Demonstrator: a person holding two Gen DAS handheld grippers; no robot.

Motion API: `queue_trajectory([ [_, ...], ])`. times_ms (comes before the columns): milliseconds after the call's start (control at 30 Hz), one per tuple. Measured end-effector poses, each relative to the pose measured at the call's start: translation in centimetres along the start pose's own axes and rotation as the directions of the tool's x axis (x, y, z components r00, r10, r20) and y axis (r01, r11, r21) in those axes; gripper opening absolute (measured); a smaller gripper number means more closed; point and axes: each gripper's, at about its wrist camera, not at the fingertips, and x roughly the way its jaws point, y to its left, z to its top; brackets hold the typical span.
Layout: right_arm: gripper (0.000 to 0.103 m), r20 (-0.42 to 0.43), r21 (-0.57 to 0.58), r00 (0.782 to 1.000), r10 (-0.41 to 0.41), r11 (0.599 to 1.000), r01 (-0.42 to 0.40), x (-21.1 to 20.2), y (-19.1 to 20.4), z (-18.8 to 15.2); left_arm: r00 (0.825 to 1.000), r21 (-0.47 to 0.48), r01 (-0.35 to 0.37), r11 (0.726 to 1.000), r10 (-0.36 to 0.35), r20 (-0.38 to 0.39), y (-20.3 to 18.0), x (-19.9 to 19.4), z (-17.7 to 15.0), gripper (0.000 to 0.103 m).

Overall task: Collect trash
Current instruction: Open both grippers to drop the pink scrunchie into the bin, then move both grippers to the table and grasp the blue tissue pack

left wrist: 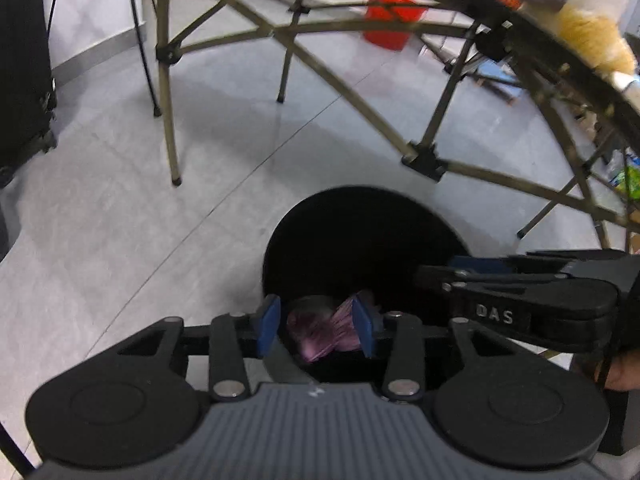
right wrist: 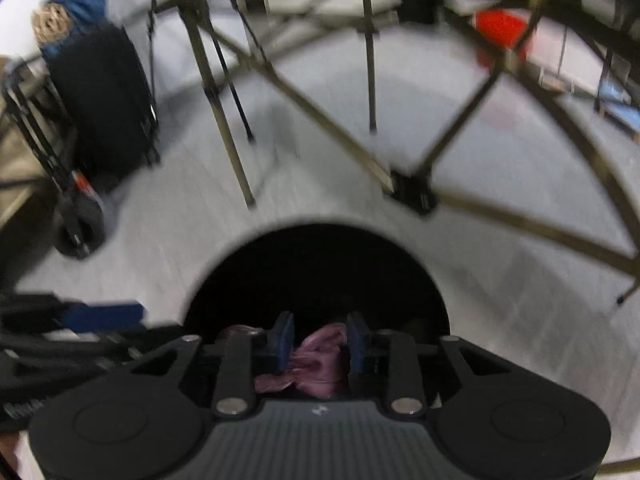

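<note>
Trash bin first: a round black bin point(left wrist: 366, 240) with a dark open mouth stands on the pale grey tiled floor point(left wrist: 160, 216), and both grippers hang directly over it. The left gripper point(left wrist: 316, 330) has its 2 blue-padded fingers point(left wrist: 269, 326) set a little apart, with a crumpled pink plastic wrapper point(left wrist: 320, 332) lying between them; the right-hand pad touches the wrapper, but blur hides whether the left-hand pad does, so I cannot tell if this gripper is clamping it or has let go. The right gripper point(right wrist: 320, 344) shows the same pink wrapper point(right wrist: 316, 360) bunched between its blue pads point(right wrist: 282, 338), with both pads pressed against the material, so it is closed on it. In the left wrist view the right gripper point(left wrist: 520, 292) comes in from the right side, level with the bin's rim. Beyond the bin stands a folding table frame of olive metal tubes point(left wrist: 304, 60) with black joints. A white and yellow plush toy point(left wrist: 596, 16) lies on the table edge at upper right. A red bucket point(left wrist: 390, 18) sits on the floor behind the frame, and a black ribbed suitcase point(left wrist: 22, 72) stands at far left.
</note>
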Motion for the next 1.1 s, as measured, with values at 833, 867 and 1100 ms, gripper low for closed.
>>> queue_trajectory([
  [833,0.046,0.592,-0.083,0.805,0.046,0.997,0.004,-21.7,-2.3,-1.9,0.855,0.204,-0.013,0.979,-0.095,0.509,-10.0,-13.5,1.6,0.083],
  [867,0.047,0.630,-0.050,0.776,0.008,0.998,0.030,-23.1,-3.3,-2.2,0.838,0.223,0.002,0.975,-0.124,0.532,-11.3,-14.0,1.6,0.083],
  [1100,0.063,0.701,0.166,0.650,-0.294,0.953,0.252,-28.2,-10.5,-3.9,0.806,0.290,0.109,0.951,-0.255,0.534,-19.1,-12.8,2.8,0.086],
])
